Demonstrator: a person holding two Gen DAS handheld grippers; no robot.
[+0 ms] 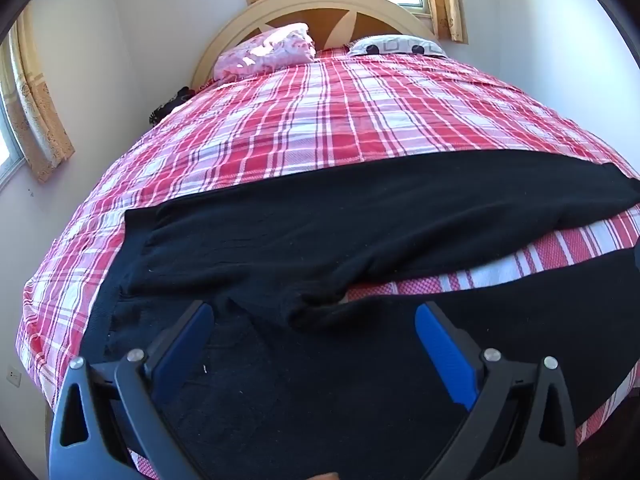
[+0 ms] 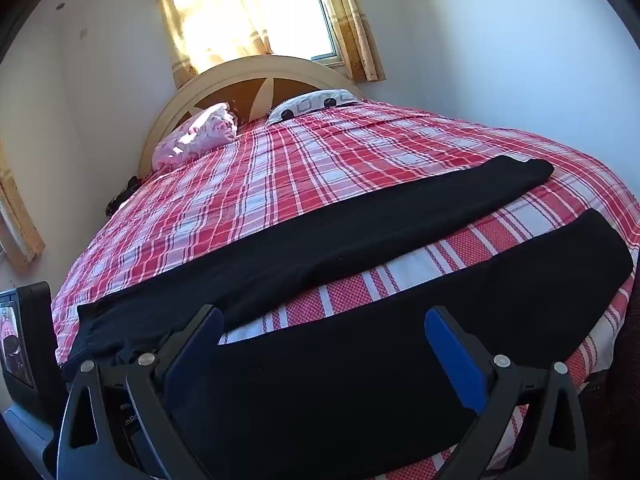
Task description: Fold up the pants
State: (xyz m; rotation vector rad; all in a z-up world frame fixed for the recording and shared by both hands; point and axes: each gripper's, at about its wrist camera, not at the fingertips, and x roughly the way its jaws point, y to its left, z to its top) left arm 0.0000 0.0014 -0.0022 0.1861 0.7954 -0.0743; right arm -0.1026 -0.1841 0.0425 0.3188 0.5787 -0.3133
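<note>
Lying flat across the near part of the bed (image 1: 320,120), the black pants (image 1: 320,220) have their waist at the left and two legs spread apart toward the right. Both the left gripper (image 1: 314,320) and the right gripper (image 2: 324,324) hover over the near leg, jaws wide apart, gripping nothing. Two pillows (image 1: 268,50) rest far off by the headboard (image 1: 320,4).

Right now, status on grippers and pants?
Left gripper open, right gripper open, neither holding. Black pants flat on plaid bed, legs splayed apart. Nothing in the way.
</note>
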